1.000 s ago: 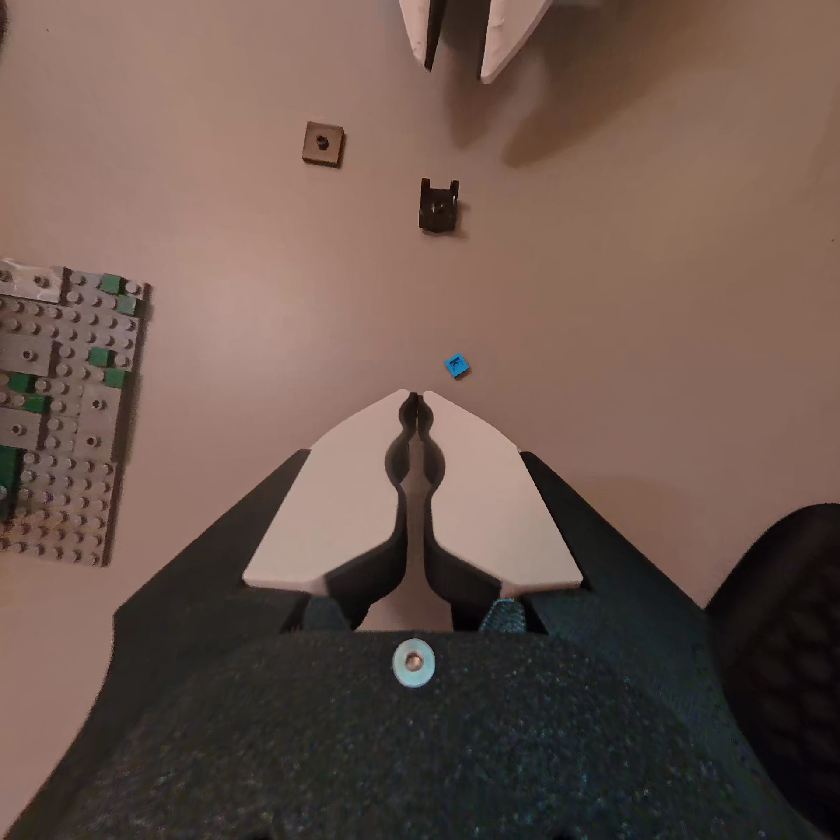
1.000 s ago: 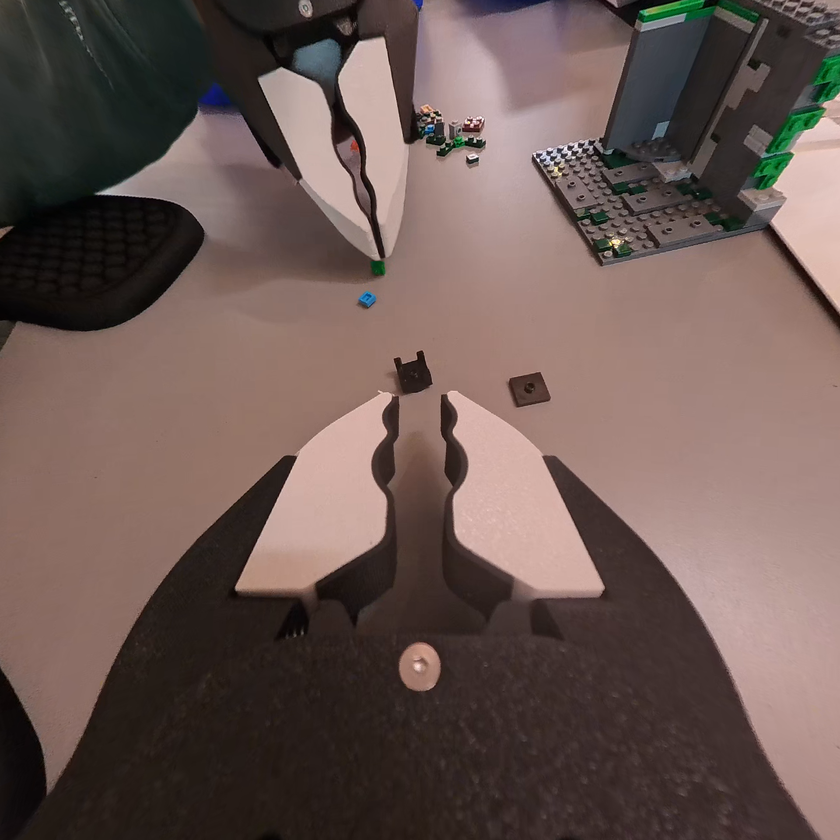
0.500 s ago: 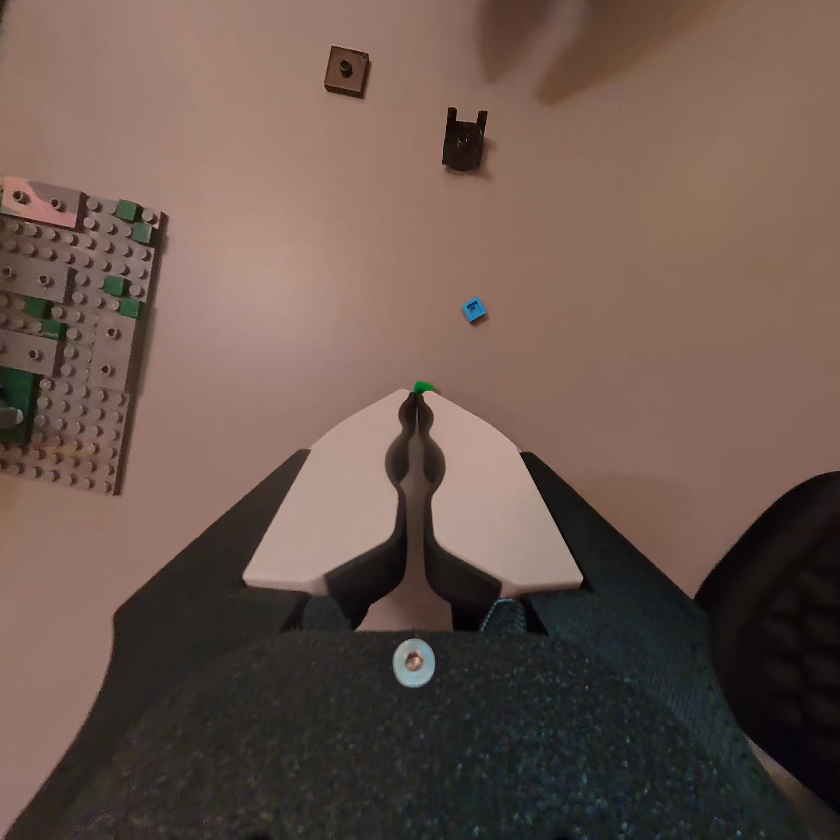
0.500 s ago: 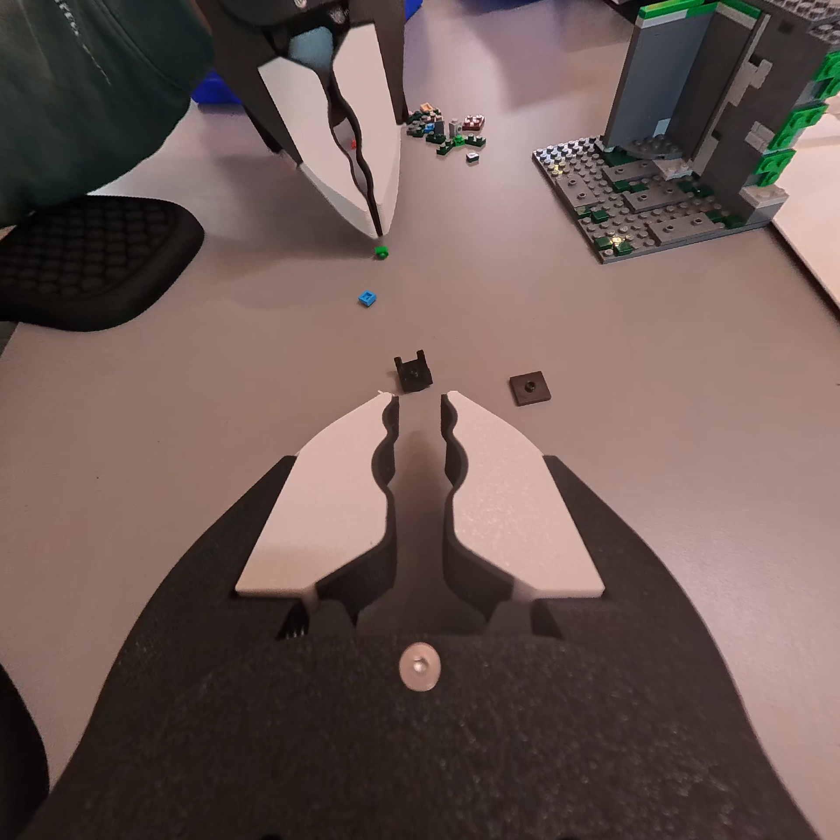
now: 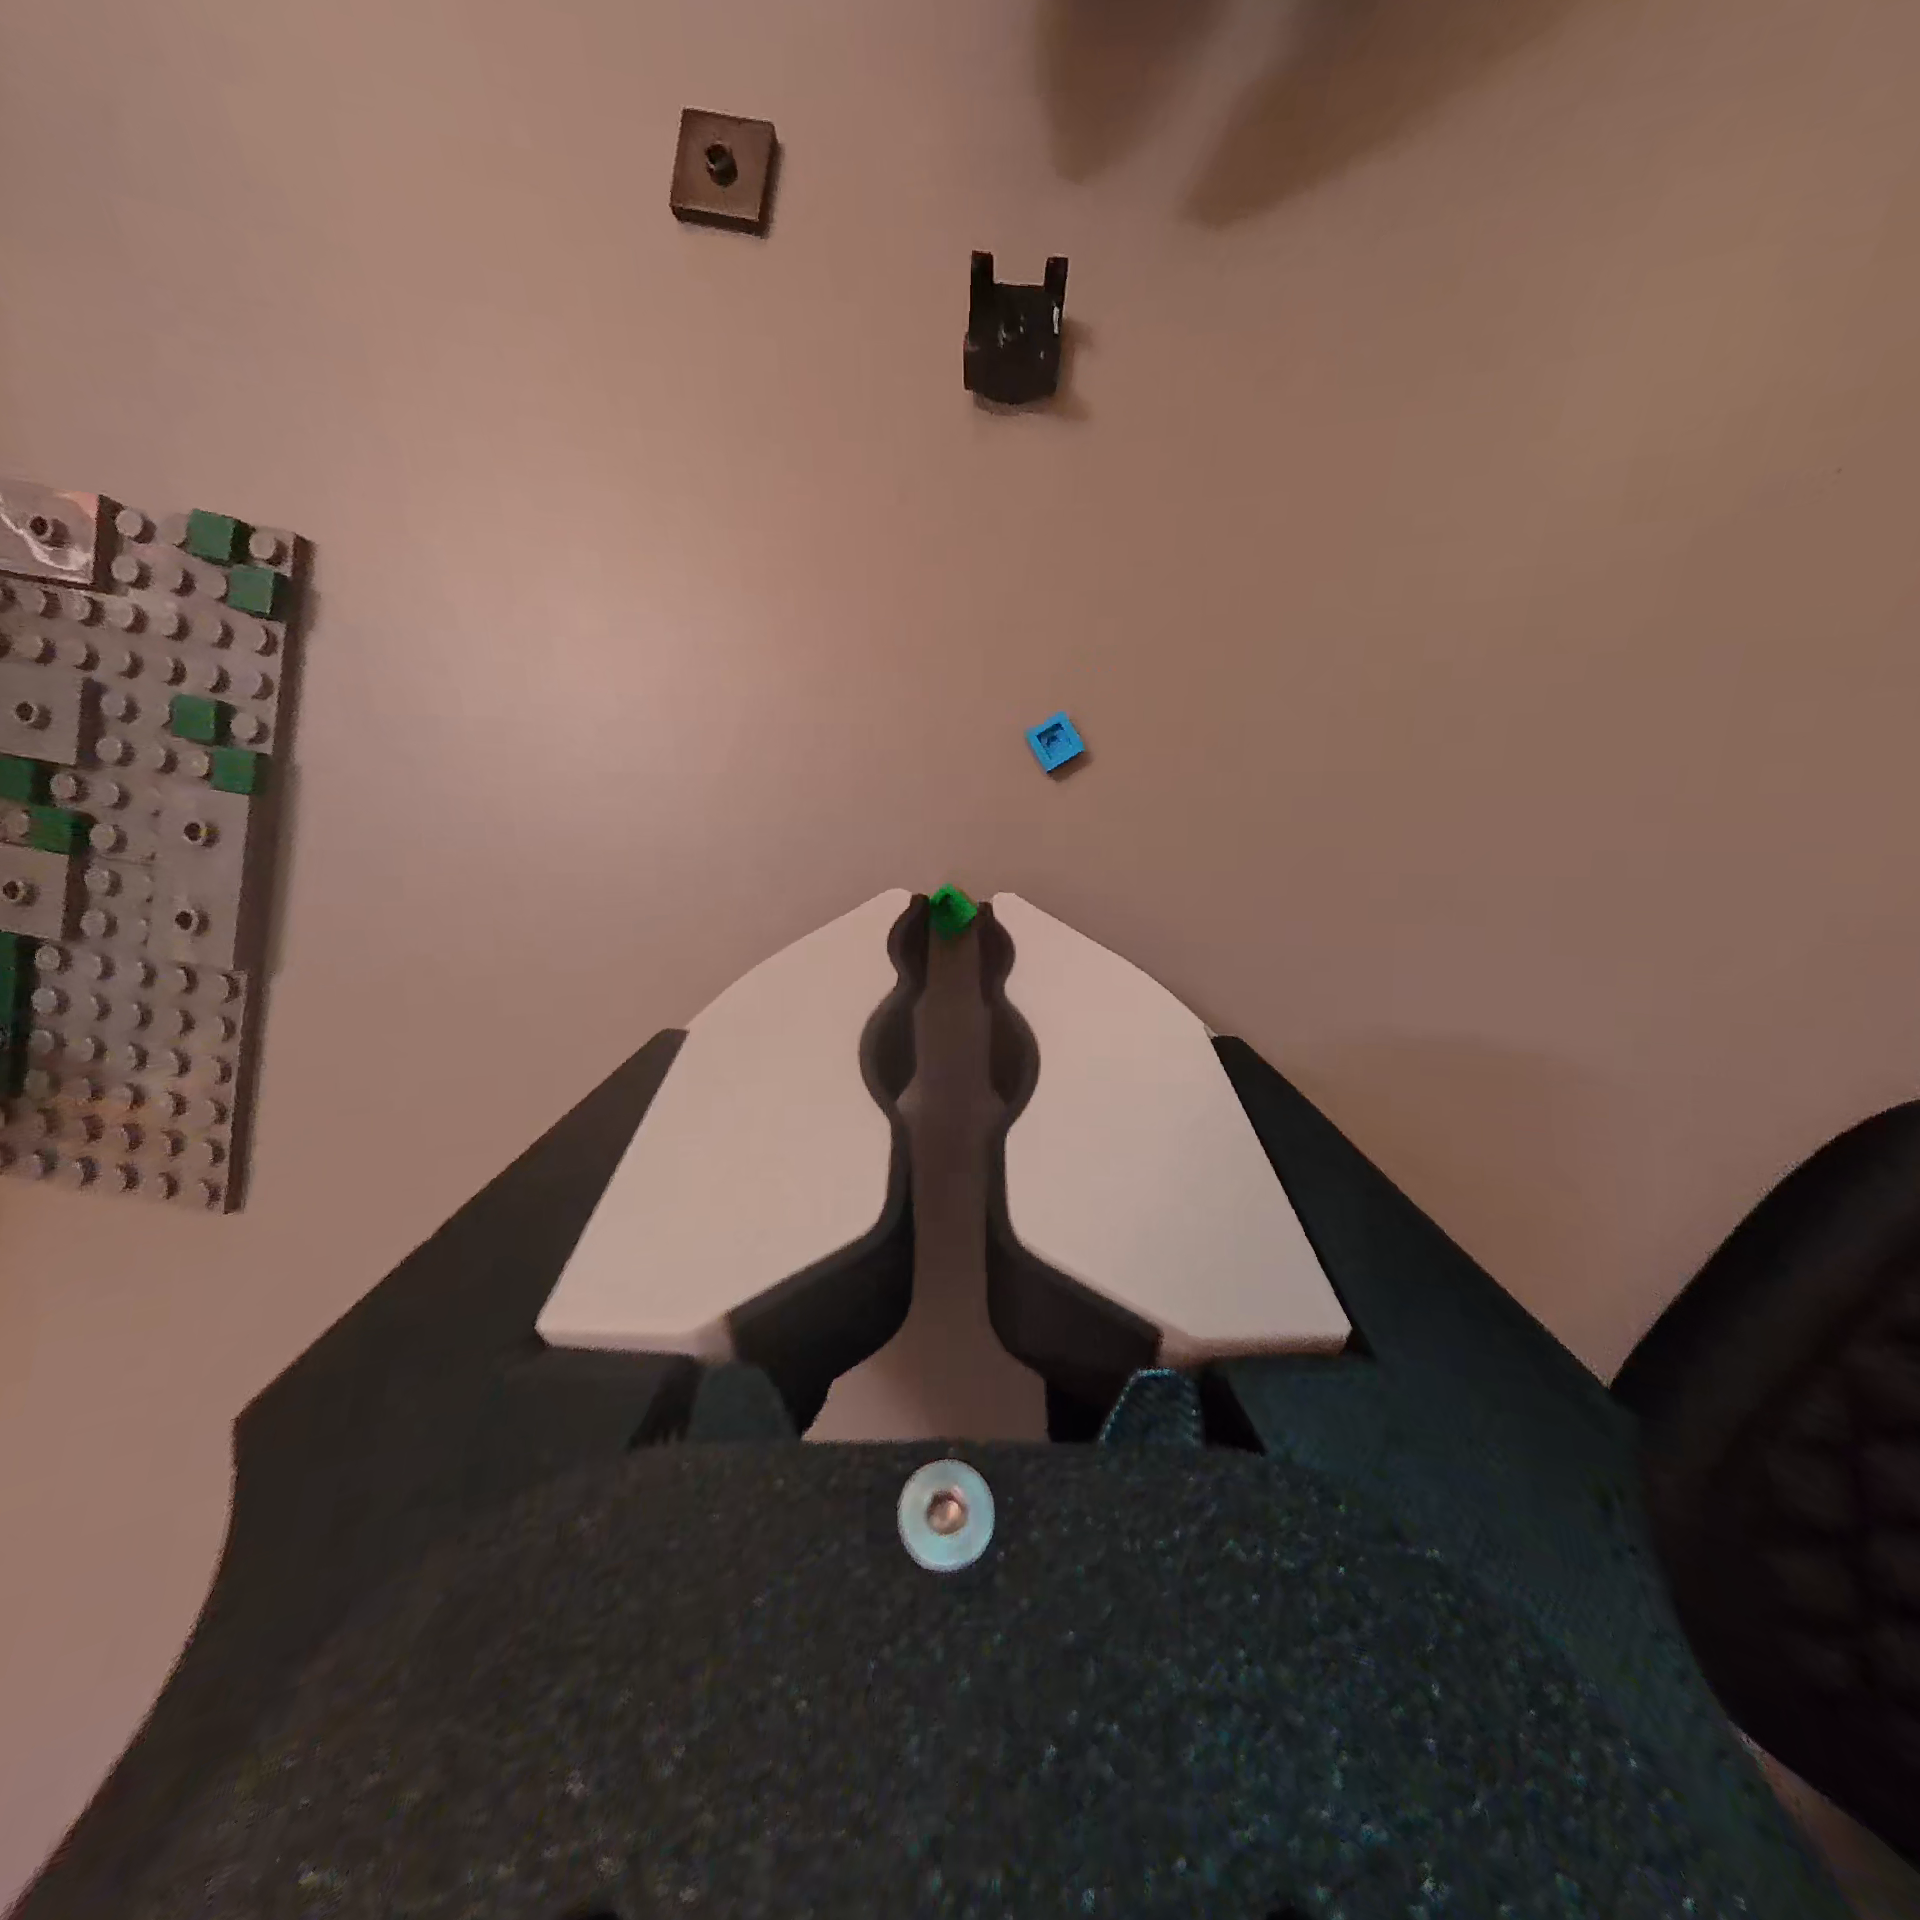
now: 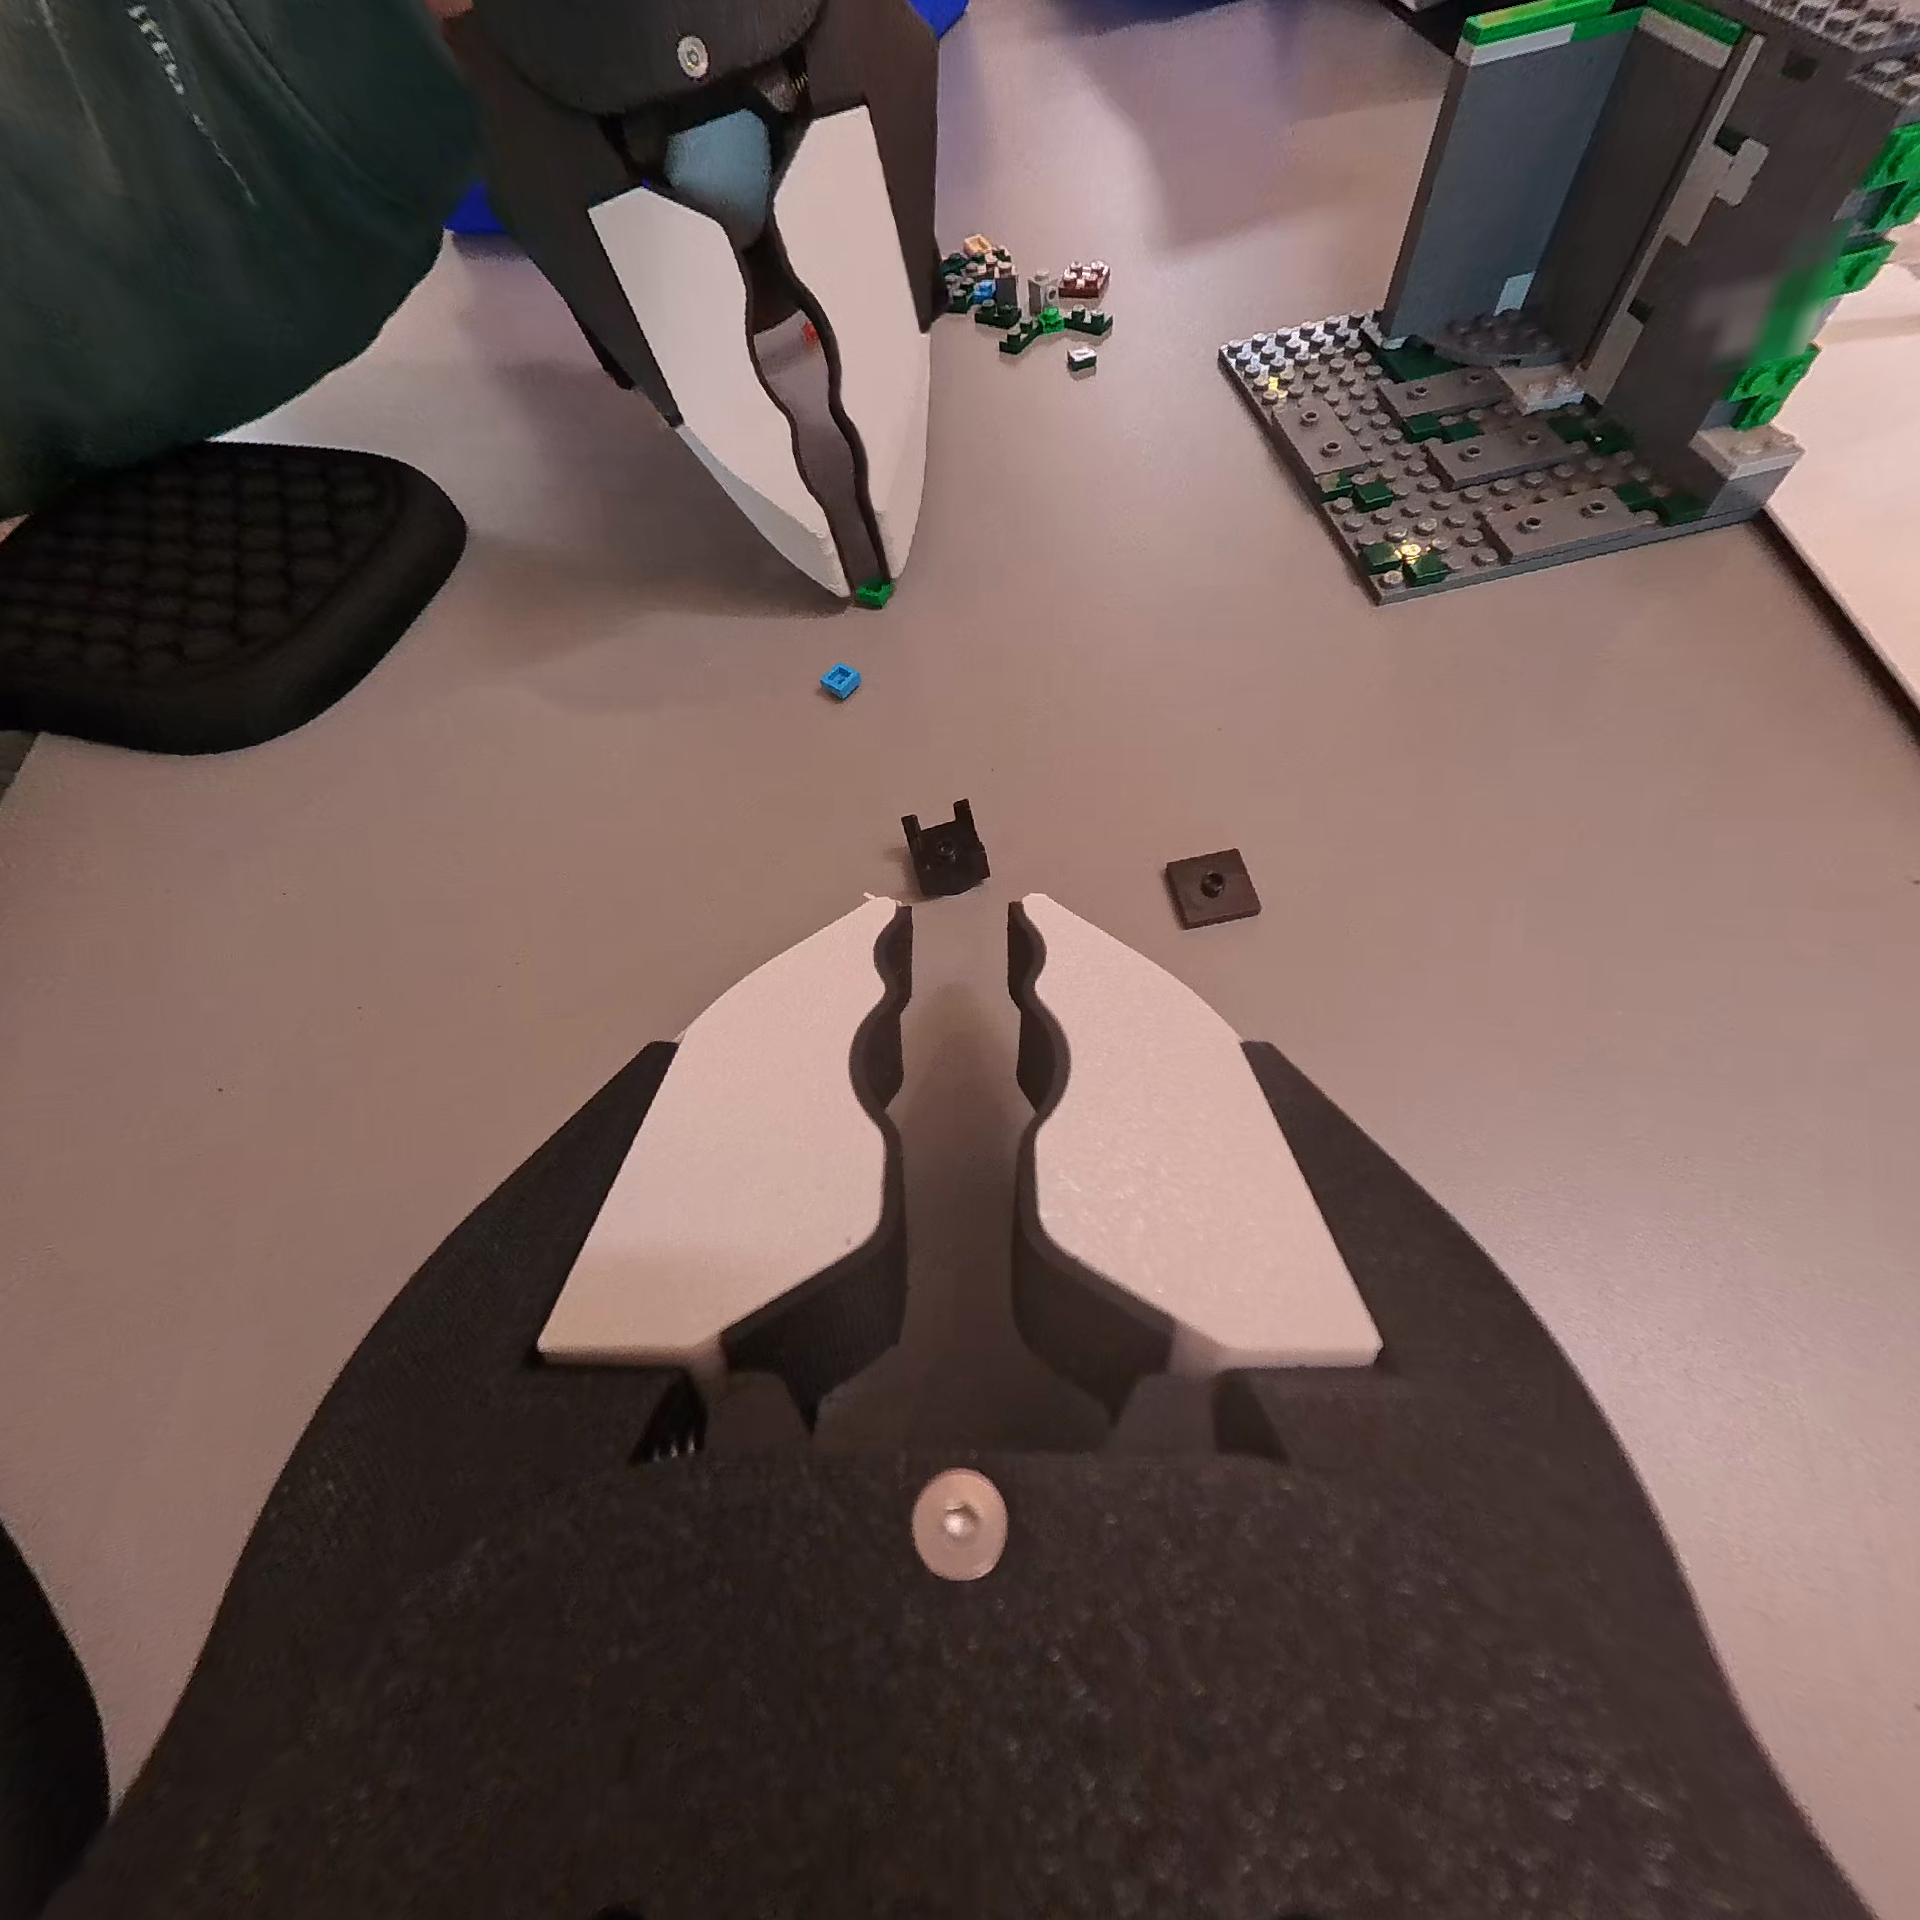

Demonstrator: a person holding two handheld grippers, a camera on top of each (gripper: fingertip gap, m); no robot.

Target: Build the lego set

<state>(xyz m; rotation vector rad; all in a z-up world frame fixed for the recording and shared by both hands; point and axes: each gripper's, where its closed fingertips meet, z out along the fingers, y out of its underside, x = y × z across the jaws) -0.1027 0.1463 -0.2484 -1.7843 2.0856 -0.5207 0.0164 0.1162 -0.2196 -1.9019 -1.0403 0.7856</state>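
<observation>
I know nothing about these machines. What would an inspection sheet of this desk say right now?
Surface: grey table, no spills seen.
Job's things: part-built grey and green model on its studded baseplate; blue piece, black clip piece and dark square plate lying apart on the table.
Clutter: small pile of loose pieces beyond the left gripper.
Grippers: left gripper tips at the table, jaws narrowly apart around a green piece; whether they press it cannot be told. Right gripper open, empty, just short of the clip piece.
Cables: nothing seen.
Surroundings: black mesh pad, a dark green sleeve, pale board edge.
</observation>
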